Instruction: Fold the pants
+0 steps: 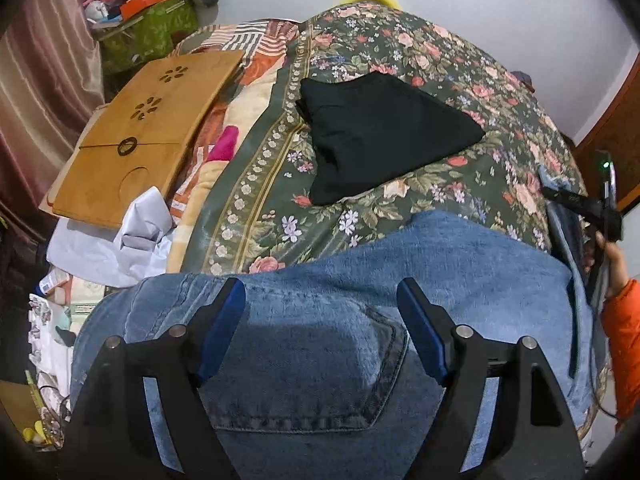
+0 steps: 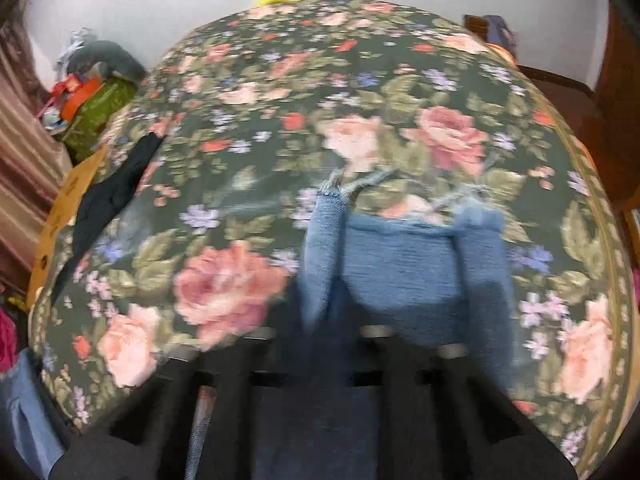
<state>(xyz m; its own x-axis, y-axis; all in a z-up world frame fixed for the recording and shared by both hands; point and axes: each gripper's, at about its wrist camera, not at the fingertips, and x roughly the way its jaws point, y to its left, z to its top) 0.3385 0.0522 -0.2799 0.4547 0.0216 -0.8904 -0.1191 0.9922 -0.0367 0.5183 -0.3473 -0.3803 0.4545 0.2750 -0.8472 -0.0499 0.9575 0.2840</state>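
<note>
Blue jeans (image 1: pixel 360 280) lie on the floral bedspread (image 1: pixel 440 80), back pocket up, right under my left gripper (image 1: pixel 320 300). Its blue-padded fingers (image 1: pixel 224 320) are spread wide above the denim and hold nothing. My right gripper (image 1: pixel 600 216) shows at the right edge of the left wrist view, lifting a fold of the jeans. In the blurred right wrist view, frayed denim leg ends (image 2: pixel 400 256) hang over that gripper (image 2: pixel 344 320); its fingers are hidden under the cloth and look closed on it.
A folded black garment (image 1: pixel 380 140) lies further up the bed. A wooden lap desk (image 1: pixel 140 128) and loose paper (image 1: pixel 120 240) lie at the left. A green box (image 1: pixel 148 32) with clutter stands at the far left.
</note>
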